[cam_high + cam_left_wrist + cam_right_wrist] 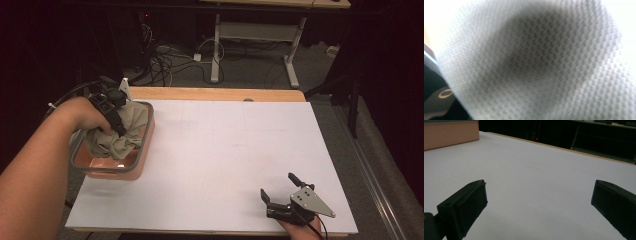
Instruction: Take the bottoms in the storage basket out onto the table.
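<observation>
Left tongs [119,131] clamped on a crumpled grey-beige knit cloth [122,132], bunched in a shallow salmon-pink plastic bin with a grey rim [145,150] at the desk's far-left corner. Cloth sits directly under and around these tongs, heaped above the bin's rim; some pink floor is visible on the near side. Judgement: the step is lifting the cloth out of the bin. To do it well, draw straight up until the hanging folds clear the rim, so a dragging fold does not catch the light bin and tip or slide it; keep the grip deep in the bundle, since a pinch on one thin layer could slip. Left gripper view: fabric [536,62] pressed close to the lens, a fine honeycomb pique weave, soft, matte, blurred. Right tongs [281,191] rest wide apart, holding nothing, near the desk's front edge, well apart from the bin; black flat rubbery pads [471,202]. White smooth sheet covering the desk [225,150], wood edge beyond.
</observation>
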Demonstrator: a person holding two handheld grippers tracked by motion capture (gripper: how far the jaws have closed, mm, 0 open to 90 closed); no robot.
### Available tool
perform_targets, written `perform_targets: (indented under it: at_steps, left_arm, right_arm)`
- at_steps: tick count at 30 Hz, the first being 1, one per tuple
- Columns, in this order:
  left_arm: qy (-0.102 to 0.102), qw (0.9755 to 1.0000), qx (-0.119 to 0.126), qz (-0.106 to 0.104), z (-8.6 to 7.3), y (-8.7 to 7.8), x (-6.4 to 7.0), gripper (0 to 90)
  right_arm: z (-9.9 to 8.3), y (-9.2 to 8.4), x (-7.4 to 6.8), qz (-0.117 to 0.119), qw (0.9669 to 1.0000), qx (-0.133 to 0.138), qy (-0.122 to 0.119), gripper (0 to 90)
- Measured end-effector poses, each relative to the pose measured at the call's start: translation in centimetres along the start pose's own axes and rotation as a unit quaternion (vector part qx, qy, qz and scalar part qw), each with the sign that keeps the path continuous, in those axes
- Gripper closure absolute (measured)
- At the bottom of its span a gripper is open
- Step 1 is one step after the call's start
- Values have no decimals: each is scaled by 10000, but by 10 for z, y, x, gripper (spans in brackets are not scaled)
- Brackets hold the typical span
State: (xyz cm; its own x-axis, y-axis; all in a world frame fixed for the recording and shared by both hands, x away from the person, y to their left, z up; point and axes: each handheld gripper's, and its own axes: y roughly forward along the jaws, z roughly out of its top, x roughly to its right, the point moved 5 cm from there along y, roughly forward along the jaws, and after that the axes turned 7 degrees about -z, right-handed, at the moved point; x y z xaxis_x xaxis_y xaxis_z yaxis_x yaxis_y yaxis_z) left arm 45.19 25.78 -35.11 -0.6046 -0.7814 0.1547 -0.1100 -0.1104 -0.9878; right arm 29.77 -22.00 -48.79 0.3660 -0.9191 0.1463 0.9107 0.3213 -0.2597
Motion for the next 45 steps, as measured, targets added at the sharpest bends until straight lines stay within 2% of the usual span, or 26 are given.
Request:
perform_targets:
  at_steps: [8, 27, 45]
  left_arm:
    - [119, 9999, 78, 42, 9, -10, 11, 583]
    - [379, 9991, 165, 35, 30, -15, 37, 584]
    - [679, 9975, 211, 42, 56, -10, 65, 582]
  right_arm:
    - [0, 0, 0, -4, 10000, -1, 0, 11]
    - [0, 0, 1, -3, 10000, -2, -4, 11]
    - [0, 0, 1, -2, 10000, -6, -2, 11]
